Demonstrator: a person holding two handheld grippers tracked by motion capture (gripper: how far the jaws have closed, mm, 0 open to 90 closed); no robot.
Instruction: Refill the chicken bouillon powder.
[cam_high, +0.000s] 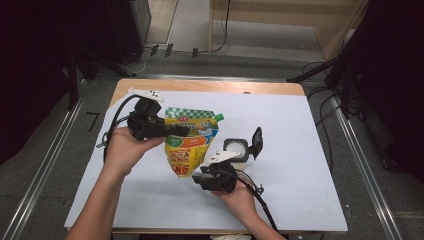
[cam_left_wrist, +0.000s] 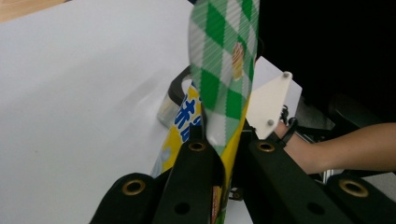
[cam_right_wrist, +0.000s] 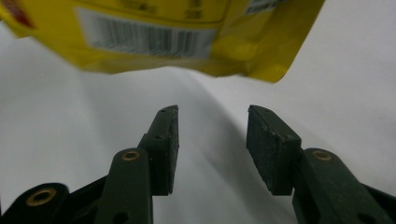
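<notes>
A yellow pouch (cam_high: 192, 145) with a green-and-white checked top and a green cap hangs above the white table cover. My left gripper (cam_high: 181, 131) comes in from the left and is shut on the pouch's upper edge. In the left gripper view the black jaws (cam_left_wrist: 223, 140) pinch the pouch (cam_left_wrist: 224, 60) flat between them. My right gripper (cam_high: 199, 177) sits just under the pouch's bottom corner. In the right gripper view its pads (cam_right_wrist: 212, 116) stand apart with nothing between them, and the barcode side of the pouch (cam_right_wrist: 154, 32) hangs just beyond their tips.
A small clear jar (cam_high: 235, 148) with its black hinged lid (cam_high: 256, 140) flipped up stands right of the pouch, close to my right gripper. The white sheet (cam_high: 300, 150) covers a wooden table. Cables and dark equipment lie on the floor around it.
</notes>
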